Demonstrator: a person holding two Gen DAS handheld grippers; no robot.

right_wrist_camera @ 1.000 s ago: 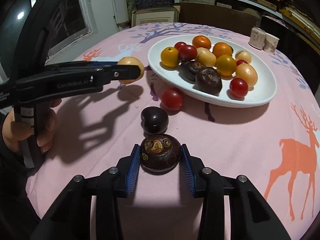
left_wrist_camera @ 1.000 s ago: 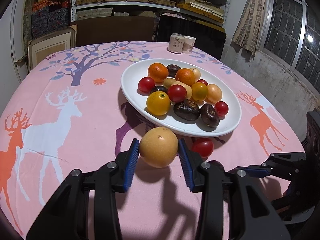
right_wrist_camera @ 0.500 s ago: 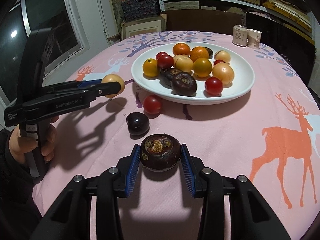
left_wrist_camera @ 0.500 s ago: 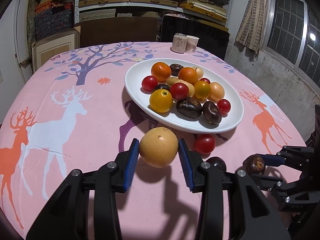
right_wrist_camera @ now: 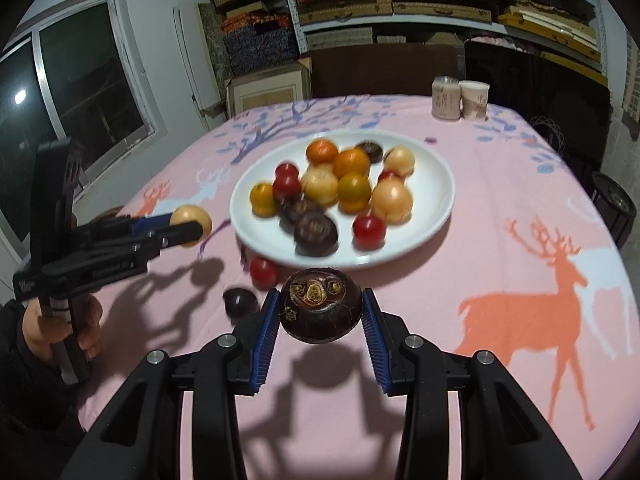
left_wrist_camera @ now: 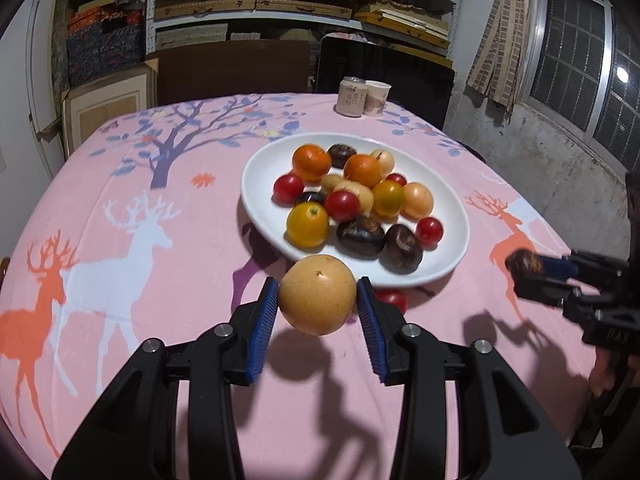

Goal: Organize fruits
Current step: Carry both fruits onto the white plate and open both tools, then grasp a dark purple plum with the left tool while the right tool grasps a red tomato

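My left gripper (left_wrist_camera: 318, 302) is shut on a round tan pear (left_wrist_camera: 317, 294), held above the pink cloth just in front of the white plate (left_wrist_camera: 260, 168). My right gripper (right_wrist_camera: 320, 314) is shut on a dark brown water chestnut (right_wrist_camera: 320, 304), also lifted, near the plate's (right_wrist_camera: 436, 168) front edge. The plate holds several oranges, tomatoes, chestnuts and pale fruits. A red tomato (right_wrist_camera: 263, 272) and a dark plum (right_wrist_camera: 239, 302) lie on the cloth in front of the plate. The left gripper with the pear (right_wrist_camera: 191, 219) shows in the right wrist view.
A can (left_wrist_camera: 352, 97) and a paper cup (left_wrist_camera: 376, 98) stand at the table's far edge. Dark chairs and stacked shelves are behind the table. A window and wall are to the right. The pink deer-print cloth (left_wrist_camera: 120, 220) covers the table.
Both grippers have risen from the table, each lifting its fruit. The right gripper has moved toward the plate with the chestnut; the plum and tomato stay on the cloth.
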